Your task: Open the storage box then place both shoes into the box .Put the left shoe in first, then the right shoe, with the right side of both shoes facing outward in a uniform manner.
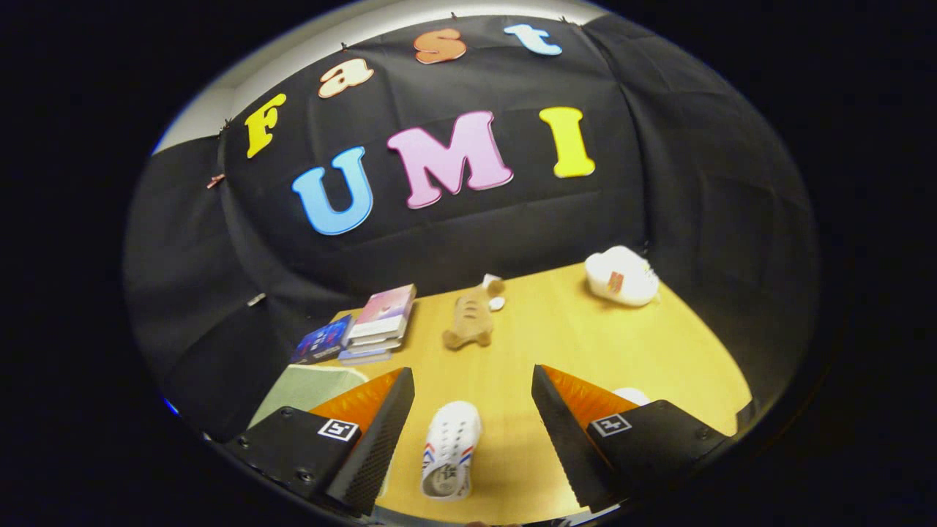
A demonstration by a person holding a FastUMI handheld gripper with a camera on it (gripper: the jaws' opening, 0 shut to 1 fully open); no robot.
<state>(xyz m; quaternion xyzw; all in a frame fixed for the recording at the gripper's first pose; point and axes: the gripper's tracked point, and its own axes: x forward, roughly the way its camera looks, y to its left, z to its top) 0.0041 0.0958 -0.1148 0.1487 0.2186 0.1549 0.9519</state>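
My gripper is open above the yellow wooden table. A white shoe with red and blue side stripes lies on the table between the two fingers, close to me, and neither finger touches it. A second white rounded object, perhaps the other shoe, peeks out behind the right finger and is mostly hidden. The corner of a pale green box shows just behind the left finger; I cannot tell whether its lid is open.
Beyond the left finger lies a stack of books with a dark blue book beside it. A brown plush toy lies mid-table. A white soft object sits at the far right corner. Black cloth walls the table.
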